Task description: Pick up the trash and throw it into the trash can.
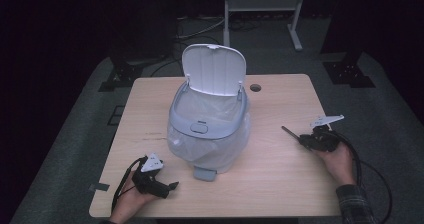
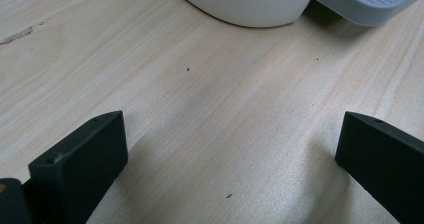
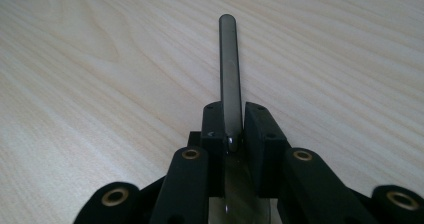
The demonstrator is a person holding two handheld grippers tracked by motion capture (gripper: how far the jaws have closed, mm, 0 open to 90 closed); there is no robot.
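A pale grey pedal bin (image 1: pixel 207 129) stands mid-table with its white lid (image 1: pixel 214 69) tipped up and a clear bag lining it. Its foot pedal (image 1: pixel 205 173) points toward me. My left gripper (image 1: pixel 170 188) rests at the front left of the table, open, nothing between its jaws; in the left gripper view (image 2: pixel 230 154) the bin's base (image 2: pixel 250 4) and pedal (image 2: pixel 370 1) lie just ahead. My right gripper (image 1: pixel 302 140) sits at the right side, shut on a slim metal utensil (image 3: pixel 229 69) whose handle (image 1: pixel 290 133) sticks out forward over the wood.
The wooden table (image 1: pixel 280 184) has bare room on both sides of the bin and a cable hole (image 1: pixel 255 88) near its back edge. A white desk frame (image 1: pixel 262 4) stands on the floor behind. Cables trail from both grippers.
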